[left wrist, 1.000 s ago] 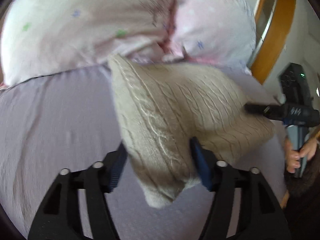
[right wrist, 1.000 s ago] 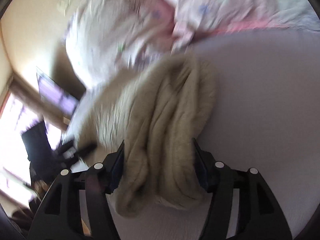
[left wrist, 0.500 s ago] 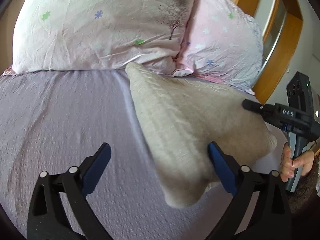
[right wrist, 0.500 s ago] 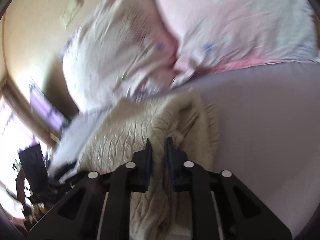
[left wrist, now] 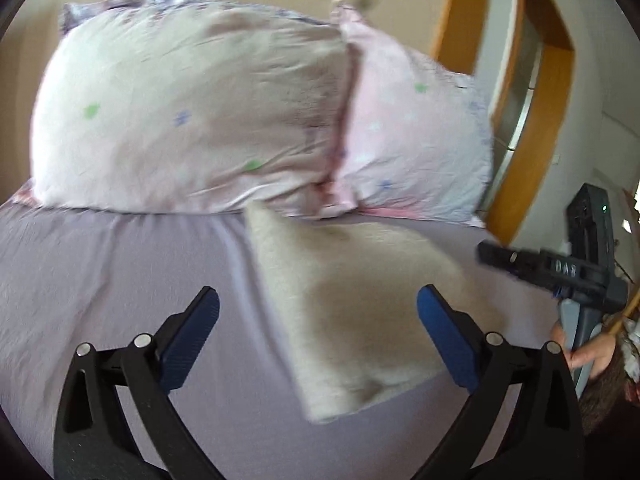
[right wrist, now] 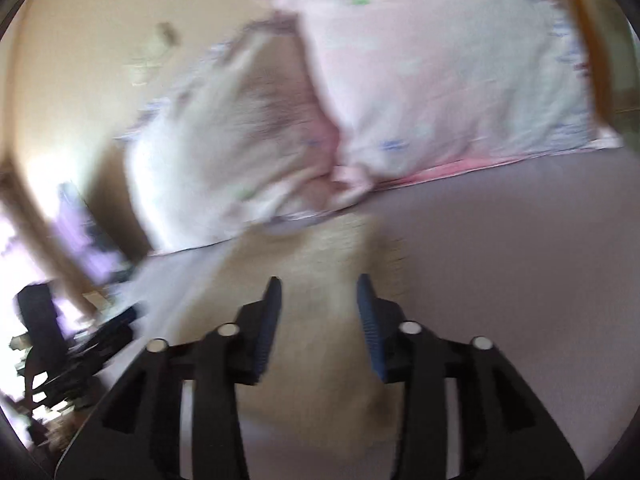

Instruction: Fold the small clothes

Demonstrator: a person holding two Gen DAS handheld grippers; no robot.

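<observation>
A beige knitted garment (left wrist: 352,304) lies folded on the lilac bedsheet (left wrist: 100,280), its far corner touching the pillows. My left gripper (left wrist: 318,312) is open wide and empty, held above the garment's near left part. My right gripper (right wrist: 318,304) is open, its blue pads (right wrist: 370,316) either side of the garment (right wrist: 320,360) without holding it. The right gripper also shows in the left wrist view (left wrist: 540,268), at the garment's right edge. Both views are blurred by motion.
Two pale pillows, a white one (left wrist: 188,120) and a pink one (left wrist: 408,140), lie at the head of the bed. A wooden door frame (left wrist: 532,120) stands at the right. The left gripper (right wrist: 76,344) appears at the left of the right wrist view.
My left gripper let go of the garment and opened wide, then pulled back. My right gripper shut on the garment, then opened again. The garment dropped flat on the bed.
</observation>
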